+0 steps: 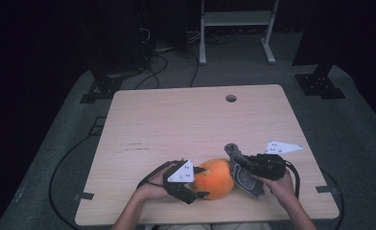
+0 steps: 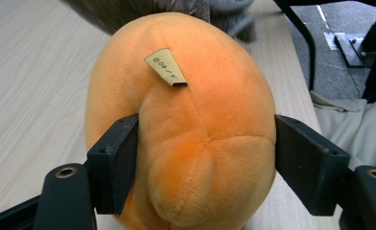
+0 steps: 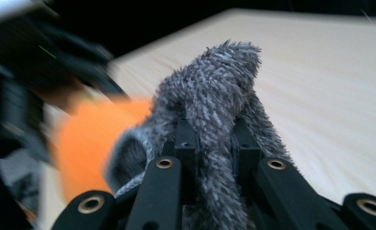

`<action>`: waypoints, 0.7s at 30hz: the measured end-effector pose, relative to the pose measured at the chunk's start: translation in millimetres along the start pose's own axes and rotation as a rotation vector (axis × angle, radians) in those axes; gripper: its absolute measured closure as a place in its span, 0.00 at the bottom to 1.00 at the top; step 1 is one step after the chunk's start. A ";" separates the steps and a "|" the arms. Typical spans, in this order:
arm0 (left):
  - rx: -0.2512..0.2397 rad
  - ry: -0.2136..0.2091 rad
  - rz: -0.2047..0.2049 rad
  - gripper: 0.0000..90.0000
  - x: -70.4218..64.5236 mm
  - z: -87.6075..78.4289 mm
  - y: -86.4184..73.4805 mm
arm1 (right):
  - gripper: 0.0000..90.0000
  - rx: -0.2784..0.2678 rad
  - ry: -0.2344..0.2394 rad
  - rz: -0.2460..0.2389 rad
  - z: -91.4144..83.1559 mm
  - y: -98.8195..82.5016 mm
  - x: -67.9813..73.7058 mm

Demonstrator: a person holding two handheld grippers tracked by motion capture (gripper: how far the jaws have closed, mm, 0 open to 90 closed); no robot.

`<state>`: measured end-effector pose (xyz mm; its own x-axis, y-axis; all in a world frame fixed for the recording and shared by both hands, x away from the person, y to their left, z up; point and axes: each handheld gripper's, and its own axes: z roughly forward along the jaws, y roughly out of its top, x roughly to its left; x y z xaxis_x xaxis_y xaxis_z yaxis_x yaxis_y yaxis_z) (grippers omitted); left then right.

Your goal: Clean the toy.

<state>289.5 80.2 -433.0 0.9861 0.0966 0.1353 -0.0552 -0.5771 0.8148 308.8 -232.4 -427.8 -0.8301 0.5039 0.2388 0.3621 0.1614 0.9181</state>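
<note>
Near the table's front edge, left gripper jaws clamp orange plush; right gripper jaws pinch grey plush.

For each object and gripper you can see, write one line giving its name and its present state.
Orange plush toy: on the table, gripped on both sides.
Grey furry toy: pinched, partly lifted.
Left gripper: shut on the orange plush toy.
Right gripper: shut on the grey furry toy.
Table: flat.
</note>
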 end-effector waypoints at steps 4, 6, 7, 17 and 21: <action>0.013 -0.011 0.028 0.30 -4.1 2.9 2.1 | 0.86 0.032 0.028 -0.032 12.0 2.6 9.3; 0.013 -0.010 0.026 0.30 -3.4 2.1 1.5 | 0.86 0.037 0.034 0.013 14.9 -4.2 2.5; 0.010 -0.010 0.021 0.30 -3.0 1.6 1.0 | 0.86 0.038 0.023 0.028 14.1 -6.9 -1.9; 0.011 -0.014 0.001 0.30 2.7 -8.2 -6.6 | 0.86 0.046 -0.030 0.056 -2.5 -13.9 -12.4; 0.017 -0.019 -0.006 0.30 4.5 -9.5 -7.7 | 0.86 0.040 0.020 0.026 2.1 -10.4 -5.5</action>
<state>292.9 92.8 -433.3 0.9892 0.0851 0.1196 -0.0466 -0.5903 0.8058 310.5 -235.0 -439.3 -0.8282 0.4914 0.2694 0.4004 0.1827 0.8979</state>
